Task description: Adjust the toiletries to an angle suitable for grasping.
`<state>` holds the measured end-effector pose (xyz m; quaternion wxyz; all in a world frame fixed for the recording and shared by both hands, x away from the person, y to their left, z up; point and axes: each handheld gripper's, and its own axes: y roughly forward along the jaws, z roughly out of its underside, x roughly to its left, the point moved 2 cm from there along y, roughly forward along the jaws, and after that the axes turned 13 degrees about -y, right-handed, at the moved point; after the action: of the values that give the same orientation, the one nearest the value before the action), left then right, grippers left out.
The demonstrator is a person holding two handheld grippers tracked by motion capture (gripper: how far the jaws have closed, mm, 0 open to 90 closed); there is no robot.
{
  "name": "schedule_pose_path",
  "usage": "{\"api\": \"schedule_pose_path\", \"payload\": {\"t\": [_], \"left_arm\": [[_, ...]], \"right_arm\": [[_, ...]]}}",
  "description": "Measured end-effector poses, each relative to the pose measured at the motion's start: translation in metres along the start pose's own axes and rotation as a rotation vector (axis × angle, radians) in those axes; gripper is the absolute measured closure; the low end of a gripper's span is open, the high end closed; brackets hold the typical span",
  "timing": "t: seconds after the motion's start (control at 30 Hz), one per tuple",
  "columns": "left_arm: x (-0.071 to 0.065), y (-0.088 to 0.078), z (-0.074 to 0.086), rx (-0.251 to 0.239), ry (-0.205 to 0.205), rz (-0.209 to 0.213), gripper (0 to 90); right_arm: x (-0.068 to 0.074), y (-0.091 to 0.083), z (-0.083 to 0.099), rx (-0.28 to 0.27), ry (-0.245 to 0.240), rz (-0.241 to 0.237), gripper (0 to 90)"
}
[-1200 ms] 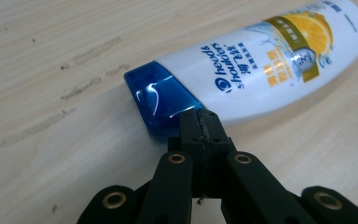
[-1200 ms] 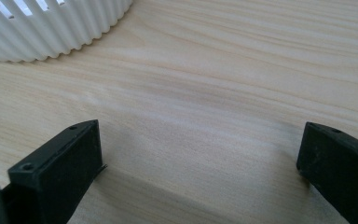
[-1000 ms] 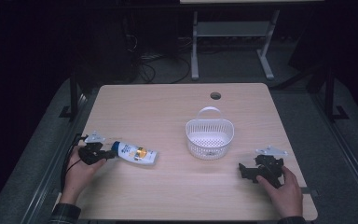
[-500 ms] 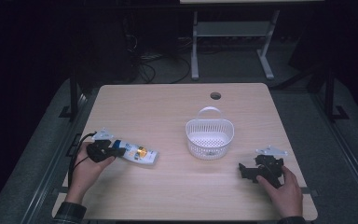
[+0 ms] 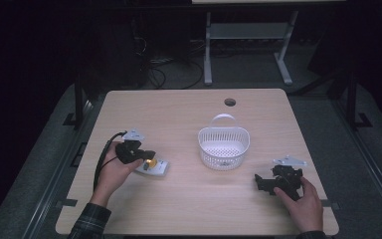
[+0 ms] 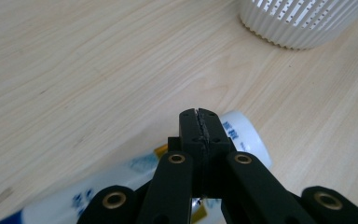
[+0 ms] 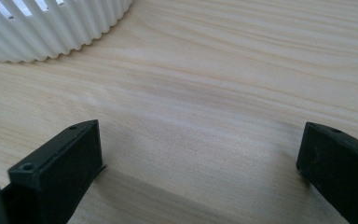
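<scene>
A white tube with blue print and a yellow mark (image 5: 157,168) lies flat on the wooden table (image 5: 179,114), left of middle. My left gripper (image 5: 148,155) hovers right over it, jaws shut with nothing between them. In the left gripper view the closed tips (image 6: 199,115) sit above the white tube (image 6: 244,136), whose rounded end points toward the basket. My right gripper (image 5: 264,182) rests near the table's front right, held by a hand. In the right gripper view its jaws (image 7: 200,156) stand wide open over bare wood.
A white slatted basket with a handle (image 5: 224,146) stands at the table's middle right; its wall shows in the left gripper view (image 6: 303,25) and the right gripper view (image 7: 42,30). A cable hole (image 5: 230,102) is near the far edge.
My left hand has moved right, from beside the tube's left end to over the tube, covering most of it. The tube, basket and right gripper have stayed put.
</scene>
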<state>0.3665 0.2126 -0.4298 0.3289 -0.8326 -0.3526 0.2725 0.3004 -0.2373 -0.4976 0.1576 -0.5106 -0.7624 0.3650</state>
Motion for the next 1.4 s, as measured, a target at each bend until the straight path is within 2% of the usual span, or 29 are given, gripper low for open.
{"api": "schedule_pose_path", "payload": {"t": [0.33, 0.57, 0.93, 1.4], "left_arm": [[-0.007, 0.03, -0.013, 0.03, 0.006, 0.021, 90.0], [-0.012, 0.043, -0.012, 0.077, 0.02, 0.031, 90.0], [-0.015, 0.038, 0.001, 0.104, 0.02, 0.047, 90.0], [-0.026, 0.022, 0.024, 0.133, 0.037, 0.046, 90.0]], "right_arm": [[0.0, 0.0, 0.0, 0.001, 0.002, -0.001, 0.0], [0.0, 0.0, 0.0, 0.0, 0.0, 0.0, 0.0], [0.0, 0.0, 0.0, 0.001, 0.002, -0.001, 0.0], [0.0, 0.0, 0.0, 0.0, 0.0, 0.0, 0.0]]}}
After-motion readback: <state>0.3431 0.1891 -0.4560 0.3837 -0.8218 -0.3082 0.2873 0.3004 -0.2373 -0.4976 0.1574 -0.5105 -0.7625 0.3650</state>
